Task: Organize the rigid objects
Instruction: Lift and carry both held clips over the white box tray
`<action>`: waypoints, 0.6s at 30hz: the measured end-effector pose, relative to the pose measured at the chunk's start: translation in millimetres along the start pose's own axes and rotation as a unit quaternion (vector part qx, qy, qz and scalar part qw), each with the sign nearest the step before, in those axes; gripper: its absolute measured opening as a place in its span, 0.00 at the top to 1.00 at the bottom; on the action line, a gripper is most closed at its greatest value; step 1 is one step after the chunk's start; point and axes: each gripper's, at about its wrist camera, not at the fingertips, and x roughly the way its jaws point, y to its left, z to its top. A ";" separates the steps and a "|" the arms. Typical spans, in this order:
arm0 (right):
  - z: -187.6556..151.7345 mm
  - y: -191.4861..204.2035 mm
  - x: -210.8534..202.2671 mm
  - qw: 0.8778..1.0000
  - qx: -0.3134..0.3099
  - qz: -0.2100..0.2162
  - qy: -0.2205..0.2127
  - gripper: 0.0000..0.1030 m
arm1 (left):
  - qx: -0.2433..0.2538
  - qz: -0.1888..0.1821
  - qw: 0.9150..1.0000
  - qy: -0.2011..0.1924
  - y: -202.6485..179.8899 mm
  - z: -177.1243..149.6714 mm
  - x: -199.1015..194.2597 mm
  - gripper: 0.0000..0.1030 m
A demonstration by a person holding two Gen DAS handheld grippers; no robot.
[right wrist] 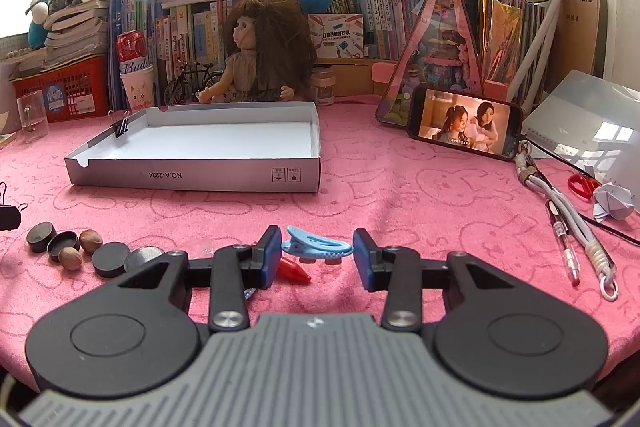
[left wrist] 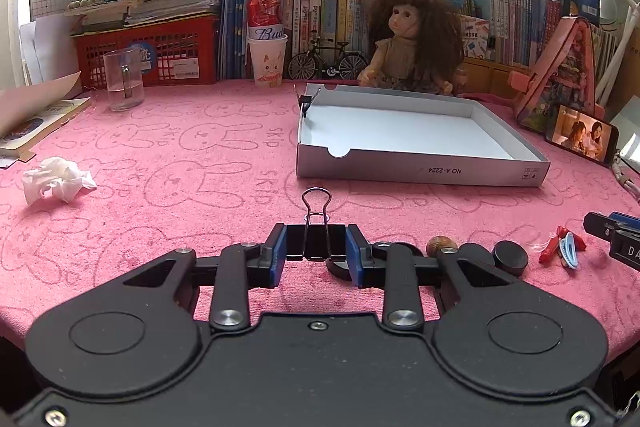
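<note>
My left gripper [left wrist: 316, 247] is shut on a black binder clip [left wrist: 316, 241], whose wire handles stick up and forward just above the pink cloth. My right gripper [right wrist: 317, 251] is shut on a light blue hair clip [right wrist: 316, 247], held crosswise between the blue pads. A red clip [right wrist: 294, 269] lies under the left finger. The open grey cardboard box [right wrist: 200, 179] lies ahead with a white, bare floor. Another black binder clip [right wrist: 121, 127] is clamped on its left wall. Black round discs [right wrist: 112, 259] and nuts [right wrist: 90, 241] lie to the left of the right gripper.
A glass cup [left wrist: 124, 81] and a crumpled tissue [left wrist: 56, 183] are on the left. A phone [right wrist: 466, 123], cable and pen [right wrist: 568, 251], and red scissors [right wrist: 582, 185] lie on the right. A doll [right wrist: 264, 55], books and baskets line the back.
</note>
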 end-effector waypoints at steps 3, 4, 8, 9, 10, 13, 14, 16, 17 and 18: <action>1.8 -0.4 0.5 1.000 0.005 0.000 -0.002 0.57 | -0.002 -0.001 1.000 0.000 -0.9 2.7 0.9 0.72; 2.2 -0.6 0.6 1.000 0.006 0.000 -0.002 0.57 | -0.003 -0.002 1.000 -0.001 -1.2 3.8 1.1 0.72; 5.7 0.0 1.9 1.000 0.013 0.002 -0.005 0.57 | -0.007 -0.007 1.000 -0.002 -3.7 7.6 1.7 0.72; 6.9 1.0 2.3 1.000 0.014 0.003 -0.007 0.57 | -0.008 -0.008 1.000 -0.003 -4.4 8.5 1.8 0.72; 8.0 1.9 2.6 1.000 0.014 0.004 -0.008 0.57 | -0.007 -0.009 1.000 -0.004 -5.2 9.5 2.0 0.72; 10.8 4.7 4.0 1.000 0.014 0.008 -0.011 0.57 | -0.007 -0.013 1.000 -0.005 -8.5 12.9 3.6 0.72; 12.0 5.7 4.8 1.000 0.014 0.010 -0.011 0.57 | -0.007 -0.014 1.000 -0.005 -9.5 13.7 4.4 0.72; 14.0 7.7 6.6 1.000 0.016 0.014 -0.011 0.57 | -0.007 -0.016 1.000 -0.004 -11.4 15.7 6.5 0.72; 15.2 8.8 7.7 1.000 0.018 0.017 -0.011 0.57 | -0.007 -0.018 1.000 -0.003 -12.5 16.8 7.6 0.72; 16.1 9.5 8.6 1.000 0.019 0.019 -0.010 0.57 | -0.007 -0.019 1.000 -0.003 -13.5 17.7 8.6 0.72</action>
